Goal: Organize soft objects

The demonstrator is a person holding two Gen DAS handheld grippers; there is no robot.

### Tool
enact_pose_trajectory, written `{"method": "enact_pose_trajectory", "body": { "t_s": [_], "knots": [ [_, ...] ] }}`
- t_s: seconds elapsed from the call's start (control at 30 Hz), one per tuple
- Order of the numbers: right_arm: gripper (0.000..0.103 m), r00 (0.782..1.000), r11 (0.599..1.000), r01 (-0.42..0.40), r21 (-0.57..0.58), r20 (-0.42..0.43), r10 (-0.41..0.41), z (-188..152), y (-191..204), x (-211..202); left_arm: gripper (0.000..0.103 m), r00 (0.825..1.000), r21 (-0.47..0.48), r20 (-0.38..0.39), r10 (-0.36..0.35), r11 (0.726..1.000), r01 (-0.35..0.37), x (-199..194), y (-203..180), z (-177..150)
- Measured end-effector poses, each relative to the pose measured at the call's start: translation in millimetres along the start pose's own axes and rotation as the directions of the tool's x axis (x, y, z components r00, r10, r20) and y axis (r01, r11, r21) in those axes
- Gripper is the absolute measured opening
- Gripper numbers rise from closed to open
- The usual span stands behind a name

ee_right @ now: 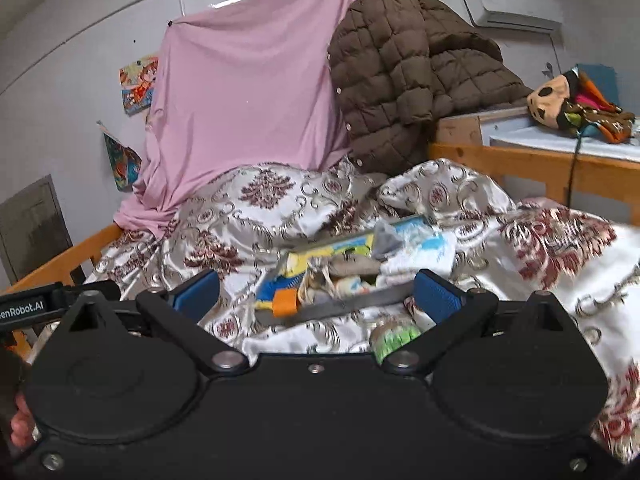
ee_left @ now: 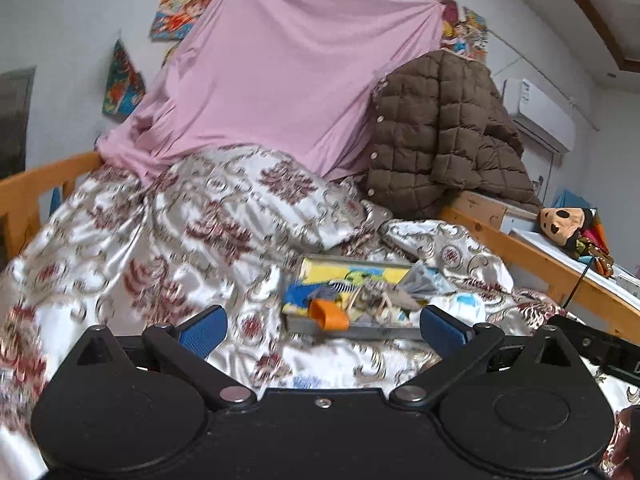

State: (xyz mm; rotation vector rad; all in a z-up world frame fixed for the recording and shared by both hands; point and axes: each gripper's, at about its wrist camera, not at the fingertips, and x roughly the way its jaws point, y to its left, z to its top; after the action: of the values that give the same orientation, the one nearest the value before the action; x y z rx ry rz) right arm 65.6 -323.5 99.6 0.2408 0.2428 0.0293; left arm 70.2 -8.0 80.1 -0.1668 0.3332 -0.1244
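A shallow grey box [ee_left: 362, 332] [ee_right: 340, 306] with a yellow and blue lining sits on the patterned satin quilt [ee_left: 180, 240] [ee_right: 280, 196]. It holds several small soft items, among them an orange piece [ee_left: 328, 314] [ee_right: 285, 302], a grey cloth [ee_left: 420, 280] [ee_right: 385, 240] and a white and blue cloth [ee_right: 416, 252]. A green and white roll [ee_right: 394, 339] lies on the quilt just in front of the box. My left gripper [ee_left: 323, 326] stands open in front of the box, holding nothing. My right gripper [ee_right: 316, 290] is open too, its fingers spanning the box's near edge.
A pink sheet [ee_left: 276, 80] [ee_right: 240, 100] hangs behind the bed. A brown quilted jacket [ee_left: 440, 132] [ee_right: 408, 64] is heaped on the wooden bed rail [ee_left: 540, 256] [ee_right: 532, 162]. A plush toy [ee_left: 572, 228] [ee_right: 560, 100] lies on the side shelf. An air conditioner [ee_left: 536, 114] hangs on the wall.
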Motion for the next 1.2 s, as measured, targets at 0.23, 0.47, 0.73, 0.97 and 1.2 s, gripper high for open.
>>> {"method": "enact_pose_trajectory", "body": {
  "t_s": [0.23, 0.47, 0.73, 0.97, 1.2],
  "knots": [
    [0.102, 1.0, 0.999, 0.025, -0.02, -0.019, -0.025, -29.0, 7.1, -26.9, 0.102, 0.999, -0.037, -0.027, 0.047, 0.998, -0.048, -14.7, 17.9, -24.8],
    [0.102, 0.997, 0.996, 0.048, -0.069, -0.052, -0.052, -43.3, 22.7, -26.9, 0.102, 0.998, -0.044, -0.019, 0.066, 0.997, -0.067, -31.7, 25.6, -36.8],
    [0.102, 0.995, 0.994, 0.06, -0.092, -0.077, -0.067, -55.9, 36.1, -33.8, 0.102, 0.991, -0.078, -0.081, 0.111, 0.99, -0.118, -42.7, 34.0, -66.8],
    [0.102, 0.991, 0.991, 0.066, -0.112, -0.106, -0.078, -64.5, 40.2, -33.8, 0.102, 0.987, -0.063, -0.106, 0.118, 0.99, -0.125, -43.2, 32.6, -77.0],
    [0.102, 0.989, 0.991, 0.072, -0.116, -0.122, -0.086, -67.6, 38.7, -31.2, 0.102, 0.986, -0.051, -0.113, 0.125, 0.99, -0.132, -42.9, 30.7, -80.8]
  ]
}}
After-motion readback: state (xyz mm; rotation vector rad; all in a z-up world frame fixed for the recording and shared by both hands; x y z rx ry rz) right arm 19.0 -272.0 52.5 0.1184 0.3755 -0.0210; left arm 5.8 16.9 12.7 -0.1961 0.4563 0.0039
